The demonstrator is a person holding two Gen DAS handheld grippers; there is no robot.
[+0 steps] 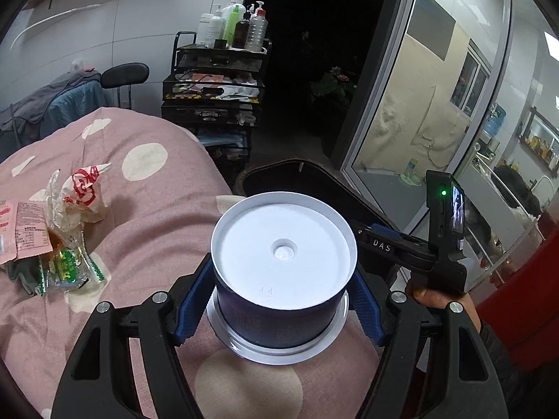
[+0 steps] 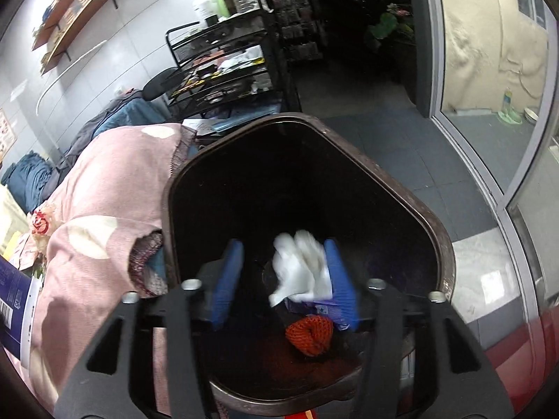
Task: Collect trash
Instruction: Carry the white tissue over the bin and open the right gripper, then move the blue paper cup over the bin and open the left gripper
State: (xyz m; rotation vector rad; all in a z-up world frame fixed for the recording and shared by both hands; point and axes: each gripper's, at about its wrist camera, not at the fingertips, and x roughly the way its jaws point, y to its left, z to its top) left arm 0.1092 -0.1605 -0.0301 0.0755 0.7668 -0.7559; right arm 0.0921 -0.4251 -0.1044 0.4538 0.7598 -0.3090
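Observation:
My left gripper (image 1: 279, 300) is shut on a dark blue paper cup with a white base (image 1: 283, 262), held upside down above the pink spotted bedcover (image 1: 146, 216). Crumpled wrappers (image 1: 70, 223) lie on the bedcover to the left. My right gripper (image 2: 286, 279) is open over a dark brown trash bin (image 2: 447, 244). A blurred white crumpled tissue (image 2: 300, 265) is between its blue pads, close to the right pad; I cannot tell whether it touches. An orange net ball (image 2: 309, 335) and a purple wrapper lie in the bin. The bin rim shows in the left wrist view (image 1: 279, 169).
A black wire cart (image 1: 213, 80) with bottles on top stands behind the bed. A black chair (image 1: 124, 75) with clothes is at back left. A glass door (image 1: 401, 122) is on the right. A red surface (image 2: 506, 356) is at lower right.

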